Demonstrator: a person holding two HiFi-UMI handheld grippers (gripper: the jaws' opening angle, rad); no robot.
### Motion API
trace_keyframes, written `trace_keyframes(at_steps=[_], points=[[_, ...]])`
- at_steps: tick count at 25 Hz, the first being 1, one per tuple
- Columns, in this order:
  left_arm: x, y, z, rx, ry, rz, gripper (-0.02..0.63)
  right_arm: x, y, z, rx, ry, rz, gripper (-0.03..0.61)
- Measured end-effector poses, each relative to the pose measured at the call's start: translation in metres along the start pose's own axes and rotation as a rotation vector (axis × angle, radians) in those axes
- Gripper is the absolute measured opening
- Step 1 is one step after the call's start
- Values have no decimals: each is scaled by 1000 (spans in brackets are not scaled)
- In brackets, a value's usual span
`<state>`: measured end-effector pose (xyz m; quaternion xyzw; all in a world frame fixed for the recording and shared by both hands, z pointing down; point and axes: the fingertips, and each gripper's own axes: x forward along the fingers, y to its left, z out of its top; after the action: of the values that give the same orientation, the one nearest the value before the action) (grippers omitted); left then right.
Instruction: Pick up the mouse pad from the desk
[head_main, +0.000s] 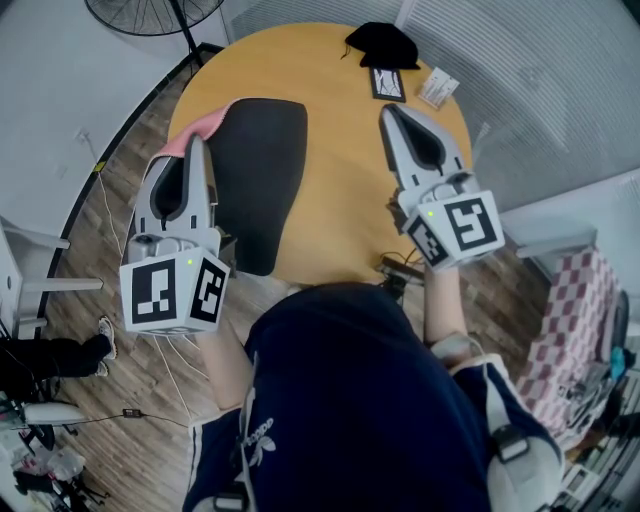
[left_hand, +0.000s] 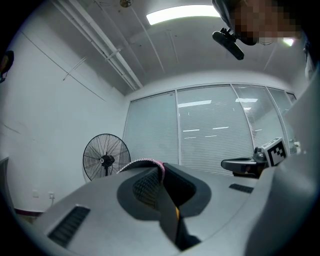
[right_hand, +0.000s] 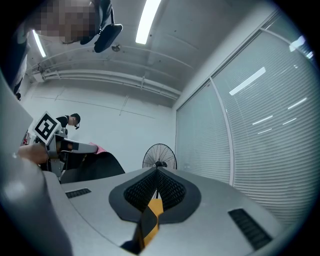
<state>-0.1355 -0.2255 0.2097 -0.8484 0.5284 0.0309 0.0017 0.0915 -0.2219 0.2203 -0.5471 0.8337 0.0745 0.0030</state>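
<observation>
- The left tool (head_main: 196, 148) pinches the edge of the soft black mouse pad with a pink underside (head_main: 262, 180) over the round wooden bench (head_main: 340, 150).
- The right tool (head_main: 390, 115) is closed on nothing.

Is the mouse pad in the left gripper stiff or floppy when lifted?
Probably floppy: the mouse pad curls over at the left gripper, showing its pink underside. Likely light: one pinched edge seems to carry it. It may sag when moved.

This looks like an office meeting room. It has glazed partition walls (left_hand: 210, 125) with horizontal blinds, plain white walls, ceiling strip lights (left_hand: 182, 14), a round wooden tabletop (head_main: 330, 150), a wood-look plank floor (head_main: 110, 330) and a black pedestal fan (left_hand: 106, 161).
</observation>
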Motion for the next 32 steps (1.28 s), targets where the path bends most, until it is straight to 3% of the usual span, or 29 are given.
trace_keyframes(at_steps=[32], points=[[8,6,-6,-5,13,8,18,10,-1,-10,-8,28,7,3]])
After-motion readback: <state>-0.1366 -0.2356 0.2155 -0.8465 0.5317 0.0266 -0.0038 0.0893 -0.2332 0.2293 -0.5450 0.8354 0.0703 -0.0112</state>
